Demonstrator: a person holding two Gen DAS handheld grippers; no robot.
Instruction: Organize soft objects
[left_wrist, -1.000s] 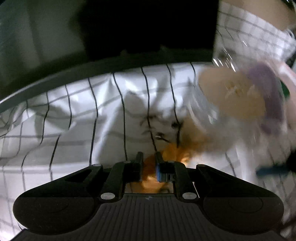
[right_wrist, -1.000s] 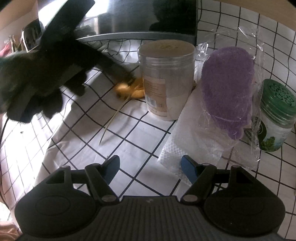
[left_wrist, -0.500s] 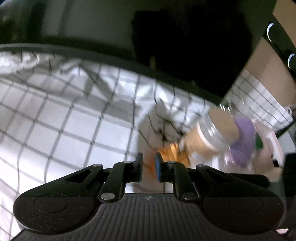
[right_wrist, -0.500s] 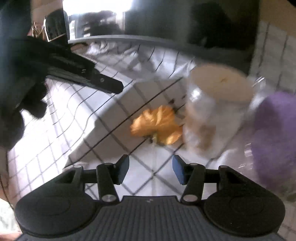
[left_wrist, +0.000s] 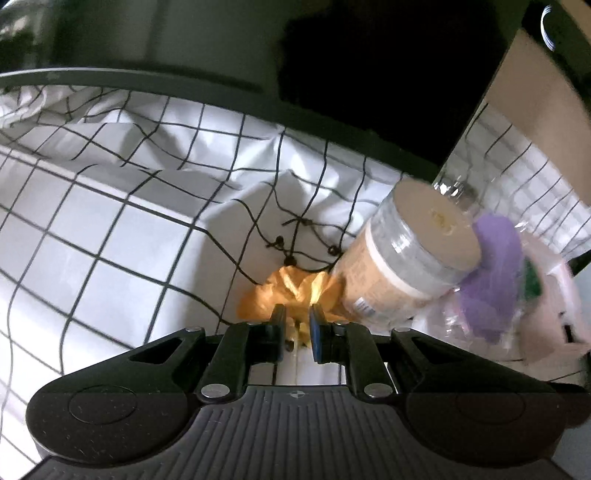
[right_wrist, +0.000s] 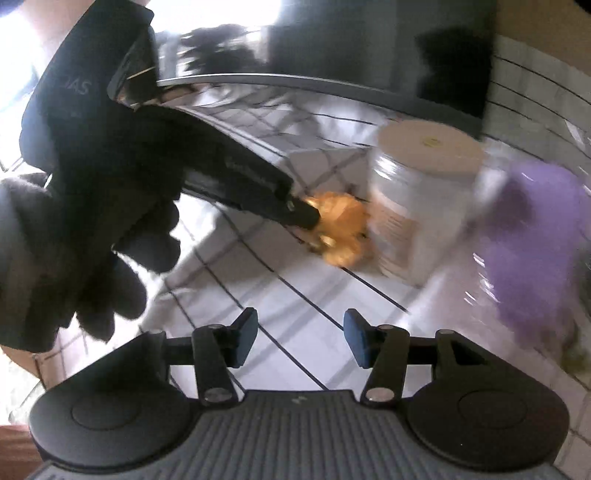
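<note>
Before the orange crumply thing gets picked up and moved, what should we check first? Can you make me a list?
1. Left gripper has the orange crumpled thing between its pads: ok, the jaws are pinched on its near edge.
2. Grip is deep enough: cannot tell, only a small bit sits between the pads.
3. Clear jar with the tan lid is out of the way: not ok, it stands right against the orange thing.
4. Right gripper is free to help: ok, open, with nothing between its jaws.
5. Purple soft thing in plastic wrap is apart from the lift: ok, it is beyond the jar.
</note>
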